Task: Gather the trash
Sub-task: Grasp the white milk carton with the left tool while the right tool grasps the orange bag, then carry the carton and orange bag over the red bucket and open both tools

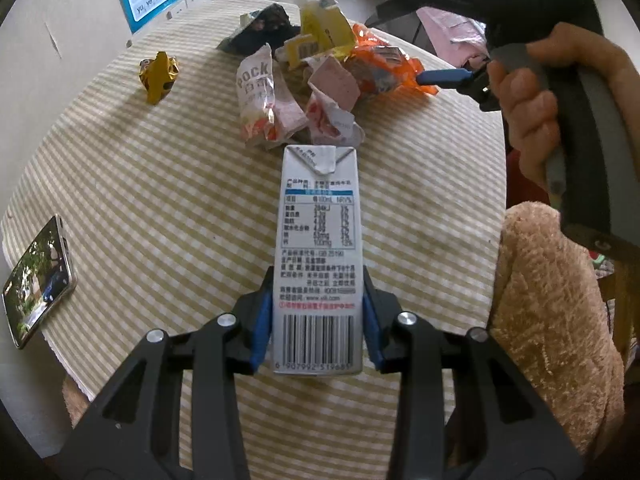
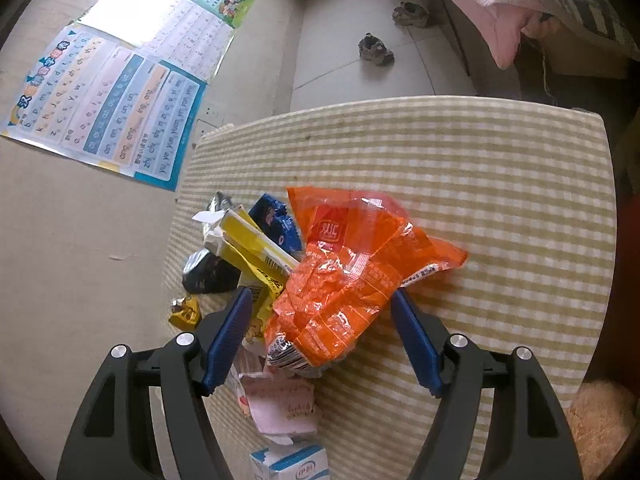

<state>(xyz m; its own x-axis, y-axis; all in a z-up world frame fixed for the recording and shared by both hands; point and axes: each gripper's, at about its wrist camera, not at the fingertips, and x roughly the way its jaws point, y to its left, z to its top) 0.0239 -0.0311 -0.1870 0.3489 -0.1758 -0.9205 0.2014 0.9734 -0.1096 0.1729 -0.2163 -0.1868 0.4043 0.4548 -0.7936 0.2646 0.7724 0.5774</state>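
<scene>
Mid-collection. Left tool (image 1: pixel 318 320) pinching milk carton (image 1: pixel 318 256) at lower centre, its far end beside the wrapper heap on the checked desk (image 1: pixel 160 208). Right tool (image 2: pixel 322 336) spread, straddling orange snack bag (image 2: pixel 352 264) at centre. Next, probably: press shut on bag, lift.

The left gripper (image 1: pixel 318 320), black-framed with blue pads, points steeply down, its pads pressed against the sides of a grey-white rectangular milk carton (image 1: pixel 318 252). The right gripper (image 2: pixel 322 336), gripped by a bare hand (image 1: pixel 532 104) in a fuzzy tan sleeve (image 1: pixel 556 304), stands wide, straddling a crumpled orange plastic wrapper (image 2: pixel 352 264) without pressing it
</scene>
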